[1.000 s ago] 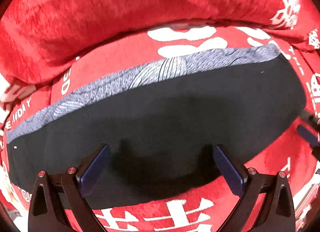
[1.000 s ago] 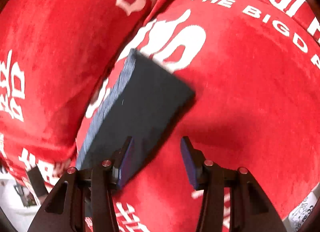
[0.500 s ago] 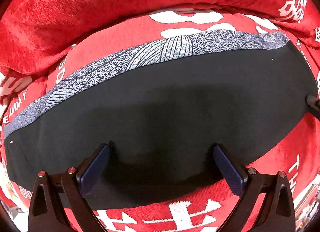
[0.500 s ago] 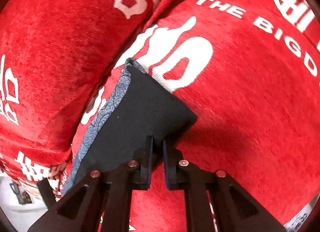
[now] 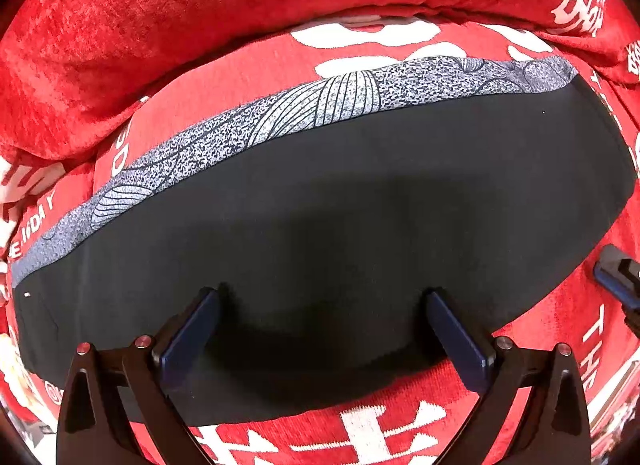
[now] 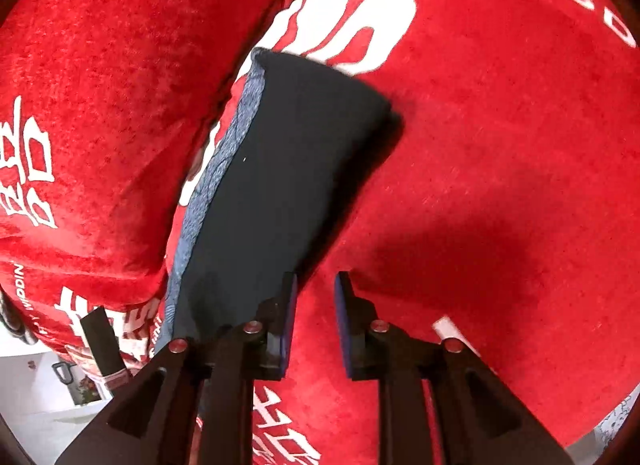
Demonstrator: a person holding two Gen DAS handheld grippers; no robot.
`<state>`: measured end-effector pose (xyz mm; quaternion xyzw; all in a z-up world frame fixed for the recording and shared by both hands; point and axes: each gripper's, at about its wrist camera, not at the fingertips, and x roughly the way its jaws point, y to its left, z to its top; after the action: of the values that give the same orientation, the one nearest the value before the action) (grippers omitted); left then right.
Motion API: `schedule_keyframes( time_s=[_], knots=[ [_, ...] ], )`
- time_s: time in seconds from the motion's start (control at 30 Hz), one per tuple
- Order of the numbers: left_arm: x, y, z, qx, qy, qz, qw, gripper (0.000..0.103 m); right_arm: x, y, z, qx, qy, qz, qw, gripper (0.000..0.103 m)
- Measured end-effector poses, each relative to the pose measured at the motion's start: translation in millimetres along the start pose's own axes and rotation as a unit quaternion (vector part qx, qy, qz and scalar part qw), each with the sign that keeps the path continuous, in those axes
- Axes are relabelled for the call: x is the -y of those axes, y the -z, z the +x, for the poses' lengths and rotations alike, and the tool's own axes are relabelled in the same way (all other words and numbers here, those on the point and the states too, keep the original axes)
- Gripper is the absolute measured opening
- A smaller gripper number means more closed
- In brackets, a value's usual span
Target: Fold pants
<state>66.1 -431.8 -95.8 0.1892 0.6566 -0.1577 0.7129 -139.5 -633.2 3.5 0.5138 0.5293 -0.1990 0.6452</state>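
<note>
A: Right claw (image 6: 316,285) pinched the pants (image 6: 288,169) corner half a second back, now it's opening, nothing between.
B: So fold's laid on the sofa cushion (image 6: 500,145); left claw (image 5: 320,305) hovers wide apart over them.

Black folded cloth pants (image 5: 360,201): plain black face, with a grey-and-white speckled band (image 5: 320,109) bearing dark line-drawn shell motifs along the far edge. Beneath the pants, plush red sofa cover (image 6: 500,153): bright red with white lettering and characters.
</note>
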Motion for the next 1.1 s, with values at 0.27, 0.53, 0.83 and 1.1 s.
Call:
schedule_keyframes(
  time_s=[0.27, 0.53, 0.83, 1.1],
  knots=[
    [-3, -2, 2, -0.002, 0.006, -0.002, 1.0, 0.103, 2, 0, 5, 0.001, -0.013, 0.005, 1.0, 0.03],
    [-7, -1, 6, 0.0, 0.01, -0.001, 0.9999, 0.103, 14, -2, 7, 0.018, -0.05, 0.024, 0.998, 0.033],
    [-8, 2, 6, 0.006, 0.017, 0.002, 0.9998, 0.103, 4, -29, 24, 0.045, -0.093, -0.01, 0.995, 0.037],
    [-18, -11, -19, 0.057, 0.004, -0.011, 0.9983, 0.103, -7, -39, 26, 0.047, -0.1, 0.006, 0.994, 0.022]
  ],
)
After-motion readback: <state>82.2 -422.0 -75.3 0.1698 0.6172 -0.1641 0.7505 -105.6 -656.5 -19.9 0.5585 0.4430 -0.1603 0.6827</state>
